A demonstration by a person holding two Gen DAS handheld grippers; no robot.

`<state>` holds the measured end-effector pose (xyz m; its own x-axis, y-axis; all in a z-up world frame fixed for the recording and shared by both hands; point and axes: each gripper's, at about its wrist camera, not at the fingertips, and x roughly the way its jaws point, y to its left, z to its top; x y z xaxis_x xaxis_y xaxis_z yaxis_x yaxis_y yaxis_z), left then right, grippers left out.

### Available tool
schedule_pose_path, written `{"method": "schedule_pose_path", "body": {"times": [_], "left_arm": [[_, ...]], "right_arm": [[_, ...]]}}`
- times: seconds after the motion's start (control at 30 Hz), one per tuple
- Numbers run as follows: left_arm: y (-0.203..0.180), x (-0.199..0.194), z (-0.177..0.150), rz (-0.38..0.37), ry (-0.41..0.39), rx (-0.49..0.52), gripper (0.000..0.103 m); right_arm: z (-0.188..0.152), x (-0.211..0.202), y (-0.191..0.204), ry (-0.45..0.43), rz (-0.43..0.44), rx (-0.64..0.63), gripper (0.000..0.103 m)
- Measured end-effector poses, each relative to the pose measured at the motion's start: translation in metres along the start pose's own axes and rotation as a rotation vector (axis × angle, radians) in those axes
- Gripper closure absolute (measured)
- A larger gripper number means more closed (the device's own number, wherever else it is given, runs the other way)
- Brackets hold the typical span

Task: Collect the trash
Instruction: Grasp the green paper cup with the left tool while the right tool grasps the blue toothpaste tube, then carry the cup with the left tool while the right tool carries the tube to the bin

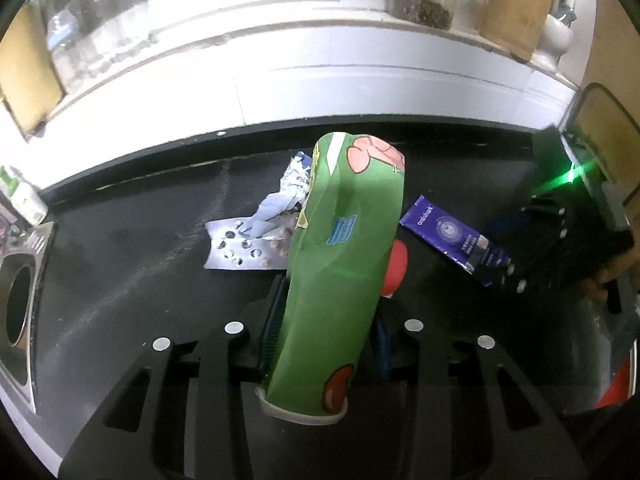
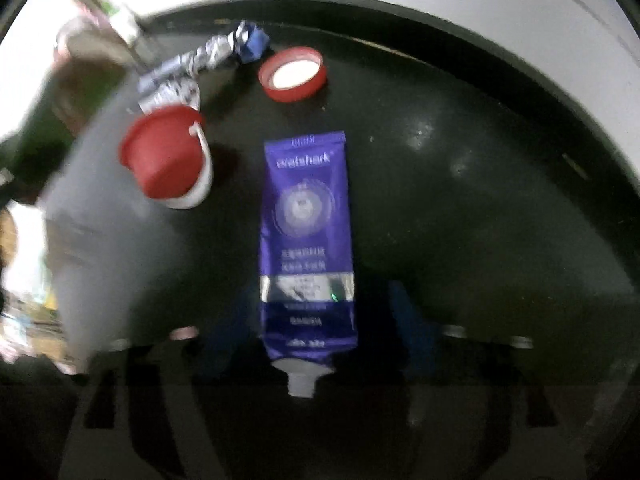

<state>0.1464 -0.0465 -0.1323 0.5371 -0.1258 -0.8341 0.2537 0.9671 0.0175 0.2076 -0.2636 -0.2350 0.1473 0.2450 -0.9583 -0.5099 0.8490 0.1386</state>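
Left gripper [image 1: 324, 316]: jaws squeezed onto a crushed green paper cup [image 1: 344, 264], lifted off the black counter [image 1: 120, 280].
Right gripper [image 2: 304, 344]: jaws wide, empty, hanging over a purple tube [image 2: 306, 236] lying flat between them.
Other trash: foil blister sheet [image 1: 240, 246], red lid [image 2: 292, 74], small red cup [image 2: 168, 156], all on the counter.
Risk: the dented cup could slip out; the flat tube may skid away as the jaws close.
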Motion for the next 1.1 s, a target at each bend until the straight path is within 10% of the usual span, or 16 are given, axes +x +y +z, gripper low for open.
{"method": "schedule_pose_path", "body": {"times": [0.13, 0.2, 1.1], "left_arm": [[0.002, -0.015, -0.008, 0.028, -0.006, -0.027, 0.066], [0.003, -0.019, -0.013, 0.032, 0.002, -0.047, 0.066], [0.000, -0.067, -0.068, 0.128, 0.028, -0.110, 0.066]], "right_arm": [[-0.012, 0.004, 0.023, -0.031, -0.102, -0.067, 0.026], [-0.011, 0.000, 0.026, -0.058, -0.110, -0.029, 0.051], [-0.042, -0.090, 0.060, -0.198, -0.092, 0.170, 0.052]]}}
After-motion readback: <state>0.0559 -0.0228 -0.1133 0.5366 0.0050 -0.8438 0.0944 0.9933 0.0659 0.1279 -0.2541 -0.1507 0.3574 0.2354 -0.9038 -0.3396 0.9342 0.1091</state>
